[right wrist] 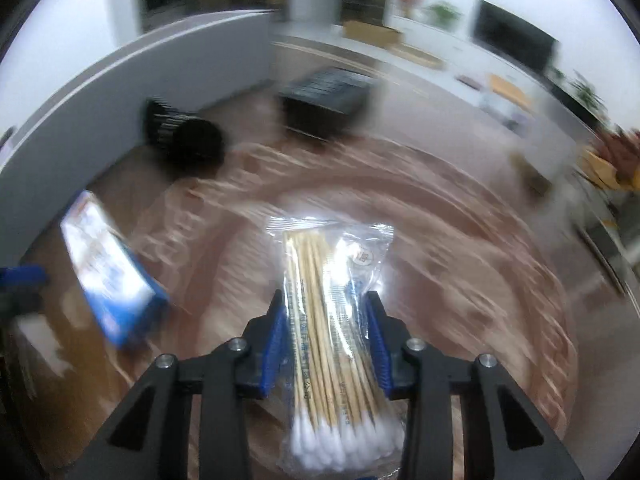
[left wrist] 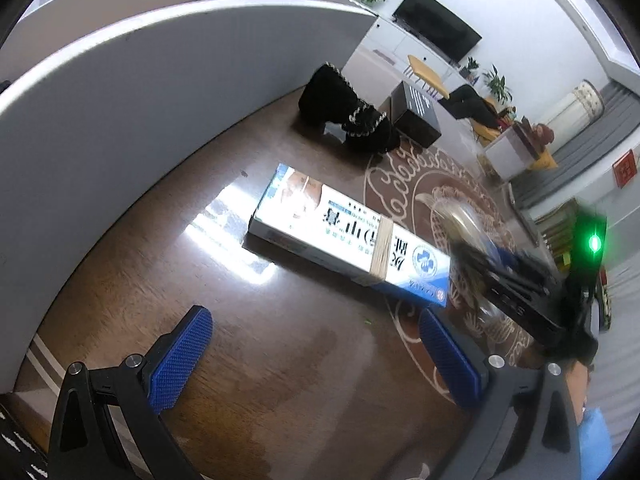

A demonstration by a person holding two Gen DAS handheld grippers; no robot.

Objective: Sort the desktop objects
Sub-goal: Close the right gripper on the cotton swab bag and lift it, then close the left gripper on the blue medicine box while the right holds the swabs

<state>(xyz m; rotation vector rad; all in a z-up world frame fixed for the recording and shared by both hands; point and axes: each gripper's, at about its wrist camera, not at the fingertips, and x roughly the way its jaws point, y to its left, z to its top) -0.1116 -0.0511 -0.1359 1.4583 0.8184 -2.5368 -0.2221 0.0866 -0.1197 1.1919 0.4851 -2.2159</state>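
Observation:
A long blue and white toothpaste box (left wrist: 340, 236) lies on the brown table, just ahead of my left gripper (left wrist: 316, 352), which is open and empty. The box also shows in the right wrist view (right wrist: 112, 272) at the left. My right gripper (right wrist: 326, 320) is shut on a clear bag of cotton swabs (right wrist: 328, 320) and holds it above the patterned mat (right wrist: 460, 240). The right gripper (left wrist: 520, 284) shows blurred in the left wrist view. A black hair scrunchie (left wrist: 344, 116) lies at the back, and shows blurred in the right wrist view (right wrist: 184, 140).
A grey partition wall (left wrist: 140, 100) curves along the left and back of the table. A black box (left wrist: 416, 116) (right wrist: 324, 96) stands at the far edge near the scrunchie. The round patterned mat (left wrist: 440, 184) covers the right part of the table.

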